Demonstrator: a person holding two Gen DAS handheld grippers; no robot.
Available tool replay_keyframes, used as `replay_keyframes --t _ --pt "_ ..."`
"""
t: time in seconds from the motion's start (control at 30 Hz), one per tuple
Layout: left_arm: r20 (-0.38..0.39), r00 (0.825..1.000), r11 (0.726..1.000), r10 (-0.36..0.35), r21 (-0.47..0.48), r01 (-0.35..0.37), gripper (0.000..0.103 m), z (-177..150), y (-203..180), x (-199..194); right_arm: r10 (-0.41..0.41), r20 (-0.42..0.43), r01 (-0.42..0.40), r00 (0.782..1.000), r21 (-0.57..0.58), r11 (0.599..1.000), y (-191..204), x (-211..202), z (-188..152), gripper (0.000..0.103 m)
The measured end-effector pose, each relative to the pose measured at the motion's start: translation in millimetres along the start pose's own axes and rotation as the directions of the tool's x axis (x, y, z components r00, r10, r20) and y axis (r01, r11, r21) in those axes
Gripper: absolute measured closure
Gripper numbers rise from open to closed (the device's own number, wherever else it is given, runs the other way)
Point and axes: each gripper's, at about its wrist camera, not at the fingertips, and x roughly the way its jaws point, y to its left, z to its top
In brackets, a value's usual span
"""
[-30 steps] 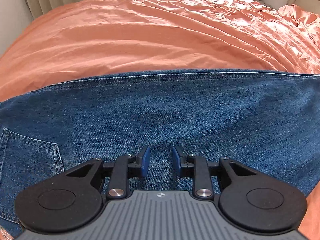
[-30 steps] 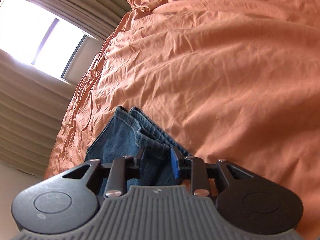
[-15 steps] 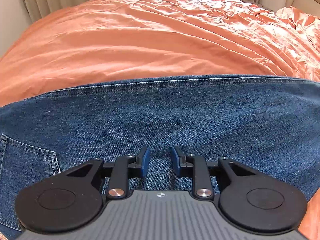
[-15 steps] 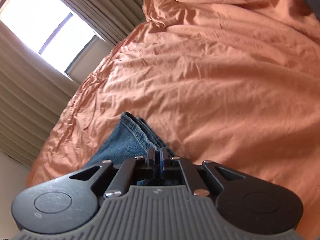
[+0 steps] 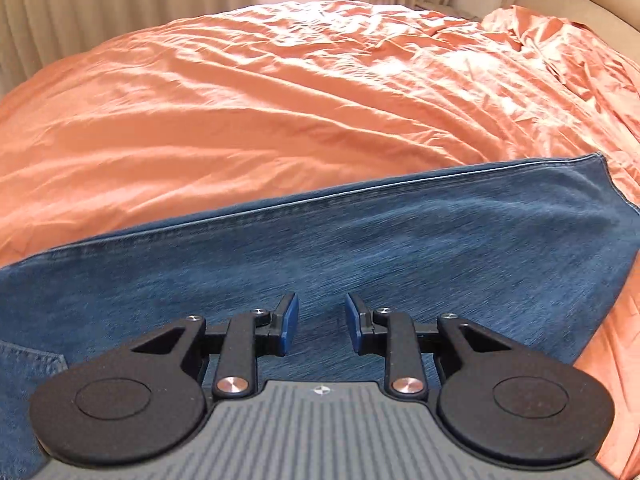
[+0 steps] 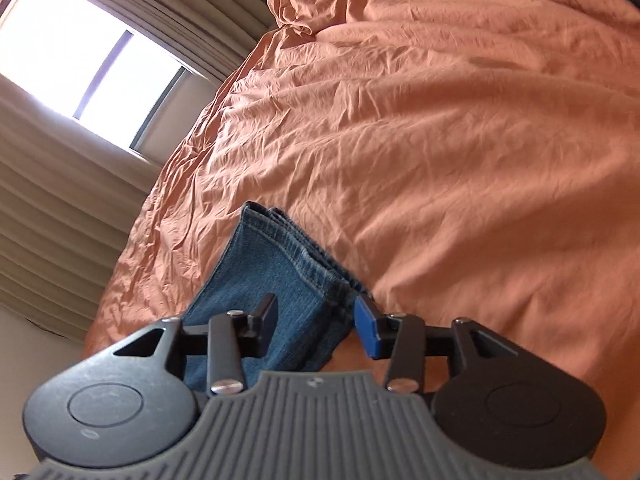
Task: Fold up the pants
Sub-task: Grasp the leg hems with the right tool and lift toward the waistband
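Note:
Blue jeans point(image 5: 400, 240) lie flat across the orange bed cover point(image 5: 280, 100), their long seam edge running up to the right and a back pocket corner point(image 5: 24, 364) at the lower left. My left gripper point(image 5: 318, 322) hovers over the denim, open, with nothing pinched between its blue pads. In the right wrist view the stacked leg hems of the jeans point(image 6: 280, 264) reach in between the jaws of my right gripper point(image 6: 316, 320). Those jaws are opening and the pads stand apart from the cloth.
The wrinkled orange cover point(image 6: 460, 140) spreads far beyond the jeans on all sides. Beige curtains point(image 5: 100, 8) and a bright window point(image 6: 80, 60) stand behind the bed. A bunched orange pillow point(image 5: 560, 48) lies at the far right.
The left gripper drew back and up, so the jeans' far end came into view at the right. The right gripper shut fully, then spread wide beside the leg hems.

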Motion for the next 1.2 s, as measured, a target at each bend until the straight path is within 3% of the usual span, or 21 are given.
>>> replay_keyframes --t 0.1,0.23,0.33,0.4,0.5,0.73,0.97,1.2 --pt "-0.011 1.0 1.0 -0.025 -0.009 0.025 0.07 4.5 -12.8 10.7 0.053 -0.039 -0.048 0.998 0.124 0.991 -19.9 18.2 -9.4 0.061" --pt "-0.014 0.998 0.998 -0.059 -0.009 0.059 0.07 10.6 -27.4 17.8 0.131 0.012 -0.129 0.991 0.264 0.956 -41.4 39.1 -11.9 0.068" --pt "-0.029 0.995 0.996 -0.091 0.015 0.092 0.07 15.4 -41.7 26.9 0.14 0.035 -0.144 0.99 0.283 0.948 -41.4 41.1 -7.1 0.096" --pt "-0.033 0.994 0.994 -0.102 0.041 0.103 0.07 18.9 -53.6 35.6 0.164 0.064 -0.174 0.984 0.231 0.957 -32.4 29.8 -7.0 0.099" --pt "-0.038 0.99 0.989 -0.136 0.059 0.138 0.07 25.9 -67.6 51.7 0.132 0.071 -0.14 0.989 0.126 0.982 -23.5 19.2 -7.7 0.1" --pt "-0.034 0.989 0.983 -0.141 0.111 0.144 0.07 49.3 -101.2 93.2 0.103 0.053 -0.109 0.993 0.118 0.987 -38.3 32.0 -12.1 0.1" --pt "-0.052 0.996 0.985 -0.078 0.151 0.085 0.073 74.8 -117.3 127.2 0.077 0.043 -0.079 0.996 0.054 0.995 -30.4 35.3 -10.6 0.1" --pt "-0.011 1.0 0.975 0.002 0.223 0.001 0.077 78.5 -136.9 134.5 0.05 0.03 -0.052 0.998 0.072 0.996 -29.9 38.1 -10.9 0.1"
